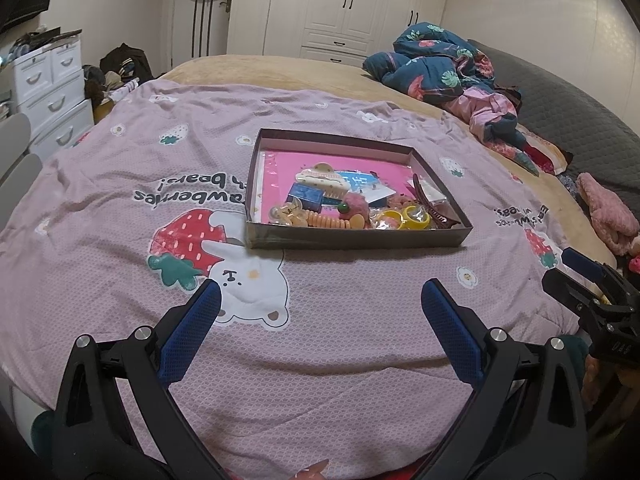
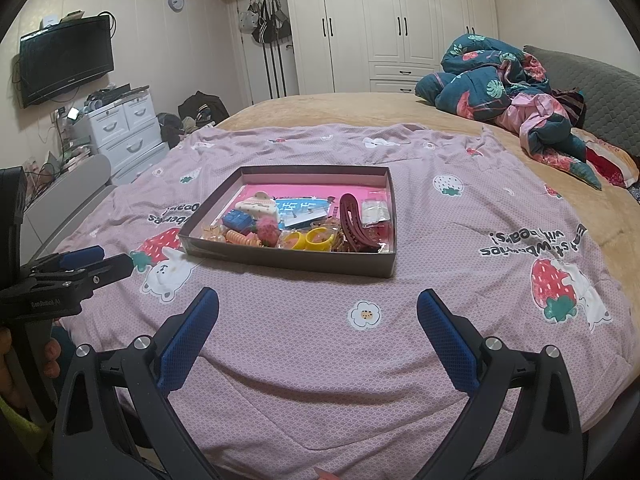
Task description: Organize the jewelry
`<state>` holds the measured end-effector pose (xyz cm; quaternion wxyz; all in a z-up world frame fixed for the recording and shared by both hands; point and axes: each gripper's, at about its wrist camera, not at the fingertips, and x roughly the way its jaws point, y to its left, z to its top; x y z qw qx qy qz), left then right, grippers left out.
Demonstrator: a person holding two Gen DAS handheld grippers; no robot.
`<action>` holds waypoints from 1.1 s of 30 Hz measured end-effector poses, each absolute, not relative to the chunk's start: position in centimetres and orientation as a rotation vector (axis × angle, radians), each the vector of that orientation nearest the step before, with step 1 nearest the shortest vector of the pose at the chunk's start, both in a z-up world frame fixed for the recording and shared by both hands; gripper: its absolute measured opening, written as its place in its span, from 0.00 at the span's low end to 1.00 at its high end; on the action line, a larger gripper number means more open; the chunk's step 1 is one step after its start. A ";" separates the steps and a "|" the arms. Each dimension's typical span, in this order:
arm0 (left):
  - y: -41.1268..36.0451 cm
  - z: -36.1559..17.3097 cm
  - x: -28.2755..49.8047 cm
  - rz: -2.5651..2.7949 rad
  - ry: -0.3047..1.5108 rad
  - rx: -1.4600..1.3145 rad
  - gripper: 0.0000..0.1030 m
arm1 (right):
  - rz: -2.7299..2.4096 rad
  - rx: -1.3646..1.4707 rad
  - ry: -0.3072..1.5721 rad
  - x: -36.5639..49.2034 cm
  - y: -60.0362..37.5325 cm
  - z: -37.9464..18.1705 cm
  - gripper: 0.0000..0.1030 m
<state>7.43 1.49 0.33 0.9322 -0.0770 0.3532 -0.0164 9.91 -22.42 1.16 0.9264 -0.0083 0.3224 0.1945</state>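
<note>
A shallow dark box (image 1: 352, 238) (image 2: 288, 262) with a pink lining lies on the pink strawberry-print bedspread. It holds several pieces: a cream hair claw (image 1: 324, 178) (image 2: 258, 204), a dark red hair claw (image 1: 434, 202) (image 2: 354, 222), yellow rings (image 1: 416, 218) (image 2: 318, 240), a pink pompom (image 1: 354, 206) (image 2: 267, 232), an orange coil (image 1: 334, 222) (image 2: 242, 239) and a blue block (image 1: 306, 196) (image 2: 238, 220). My left gripper (image 1: 320, 296) is open and empty, short of the box; it shows at the left in the right wrist view (image 2: 98, 260). My right gripper (image 2: 318, 304) is open and empty, short of the box; it shows at the right in the left wrist view (image 1: 568, 264).
A crumpled dark floral duvet (image 1: 440, 64) (image 2: 492, 76) lies at the far right of the bed. A pink plush slipper (image 1: 608, 212) sits at the right edge. White drawers (image 1: 52, 92) (image 2: 124, 128) stand left of the bed, wardrobes behind.
</note>
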 end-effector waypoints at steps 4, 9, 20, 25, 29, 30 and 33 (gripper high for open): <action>1.5 0.4 7.5 -0.033 0.725 -0.157 0.91 | 0.399 -0.017 0.661 9.9 -22.4 1.2 0.96; 1.6 0.4 7.5 -0.033 0.723 -0.157 0.91 | 0.399 -0.017 0.662 9.9 -22.4 1.2 0.96; 1.6 0.4 7.5 -0.030 0.725 -0.160 0.91 | 0.400 -0.020 0.660 9.9 -22.3 1.1 0.96; 1.7 0.5 7.5 -0.025 0.732 -0.162 0.91 | 0.401 -0.023 0.660 9.9 -22.3 1.1 0.96; 1.7 0.4 7.6 -0.024 0.735 -0.162 0.91 | 0.401 -0.023 0.661 9.9 -22.3 1.0 0.96; 1.7 0.4 7.6 -0.022 0.735 -0.161 0.91 | 0.401 -0.022 0.661 9.9 -22.3 1.1 0.96; 1.7 0.4 7.6 -0.021 0.736 -0.160 0.91 | 0.401 -0.023 0.660 9.9 -22.2 1.1 0.96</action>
